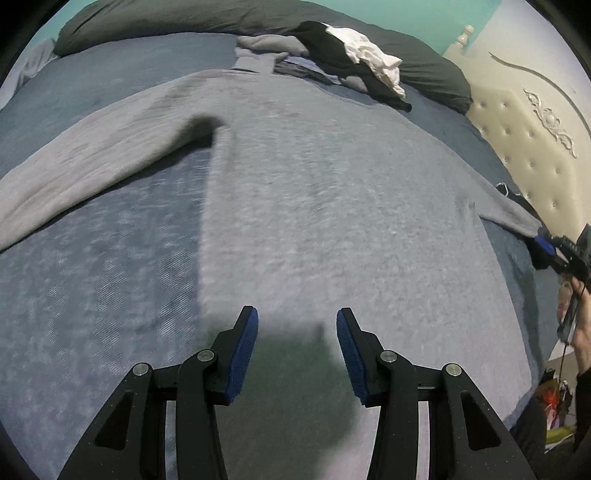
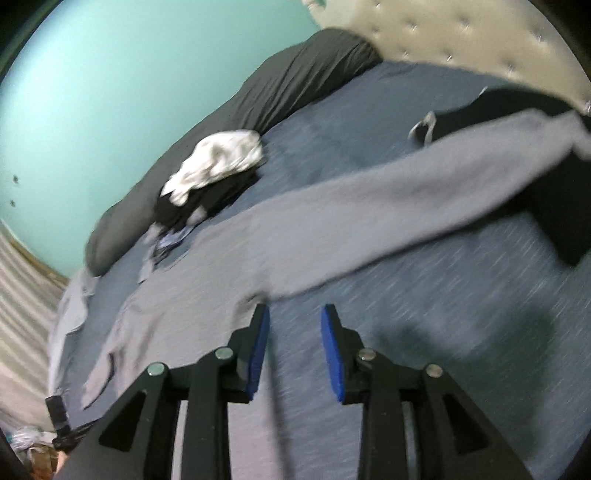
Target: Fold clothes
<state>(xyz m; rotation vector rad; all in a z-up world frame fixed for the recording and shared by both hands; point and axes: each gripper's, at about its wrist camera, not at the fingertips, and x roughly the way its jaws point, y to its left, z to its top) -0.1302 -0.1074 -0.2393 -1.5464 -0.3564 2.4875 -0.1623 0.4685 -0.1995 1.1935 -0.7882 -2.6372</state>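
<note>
Blue-padded fingers of the left gripper [image 1: 296,328] are spread apart, holding nothing, hovering just above the hem end of a grey long-sleeved top [image 1: 332,192]. Fingers of the right gripper [image 2: 294,328] are also spread and hold nothing, poised just beside the armpit where one sleeve [image 2: 406,192] joins the body.

That top lies flat on a blue bed cover [image 1: 92,295]. Its long axis runs from the hem near the left gripper to the neck at the far side, with both sleeves stretched outward to either side.

Further off, a loose pile of black and white clothes [image 1: 354,59] rests against a dark pillow [image 1: 147,22], before a tufted headboard [image 1: 517,125].

Risk, as a judgement: the soft knit could bunch or drag if only one layer is pinched, and the bed cover beneath might be caught with it, skewing the fold.
</note>
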